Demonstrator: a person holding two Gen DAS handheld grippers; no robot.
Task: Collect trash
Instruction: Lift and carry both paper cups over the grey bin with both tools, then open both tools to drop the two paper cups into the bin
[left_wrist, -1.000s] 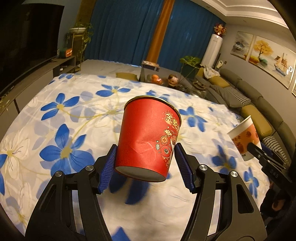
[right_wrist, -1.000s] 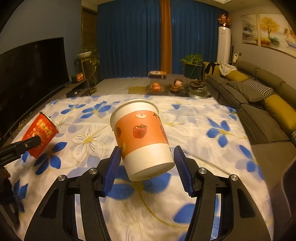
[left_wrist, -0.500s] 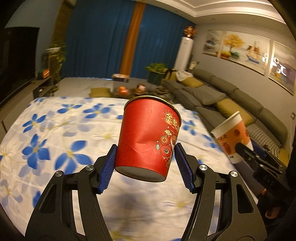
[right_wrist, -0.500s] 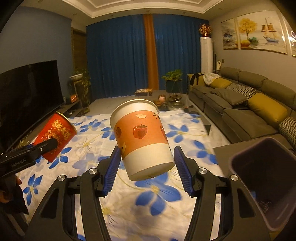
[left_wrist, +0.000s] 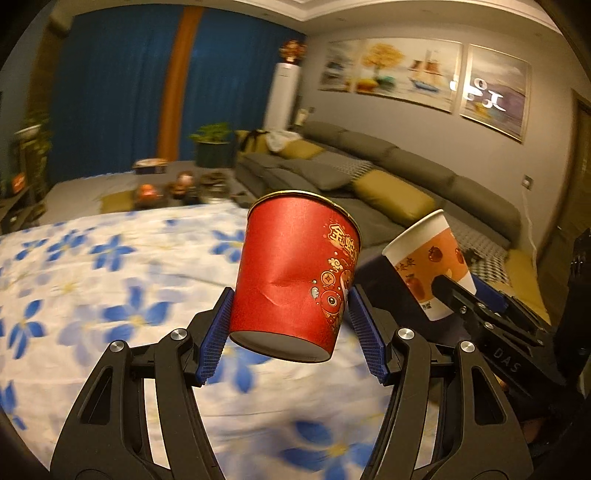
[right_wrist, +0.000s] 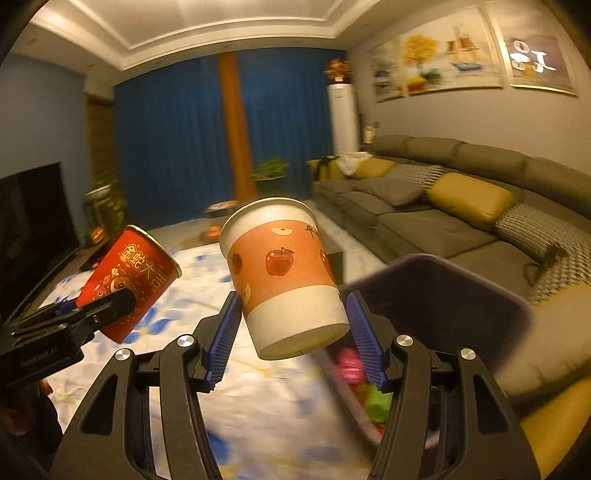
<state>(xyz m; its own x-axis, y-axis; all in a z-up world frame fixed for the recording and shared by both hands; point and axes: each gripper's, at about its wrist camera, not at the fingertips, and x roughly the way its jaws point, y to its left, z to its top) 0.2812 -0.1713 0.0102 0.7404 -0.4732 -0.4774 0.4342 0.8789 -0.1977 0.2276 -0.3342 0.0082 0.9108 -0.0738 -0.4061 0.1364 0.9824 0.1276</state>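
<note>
Cups carried beside the trash bin

Red cup (left_wrist: 295, 273) pinched near its base between blue pads (left_wrist: 216, 341) of left gripper (left_wrist: 291, 339), held in the air, mouth tilted up and away, a crease across its side. Seen also from the right wrist as a leaning red cup (right_wrist: 129, 284), left of the bin and well apart from it. Apple-print cup (right_wrist: 284, 273) clamped low on its white band between blue pads (right_wrist: 225, 336) of right gripper (right_wrist: 295, 334), raised clear of everything, rim tipped back. Found just left of the bin, its base level with the bin's near rim; shown from the left wrist as a slanted paper cup (left_wrist: 430, 267). Dark trash bin (right_wrist: 443, 291) open at lower right, with pink and green scraps (right_wrist: 364, 384) inside. Flower-print cloth (left_wrist: 110, 280) spread left of the bin, under both cups, blurred. Grey sofa (right_wrist: 436, 206) with yellow cushions behind the bin, blue curtains (right_wrist: 177, 147) far beyond it.
</note>
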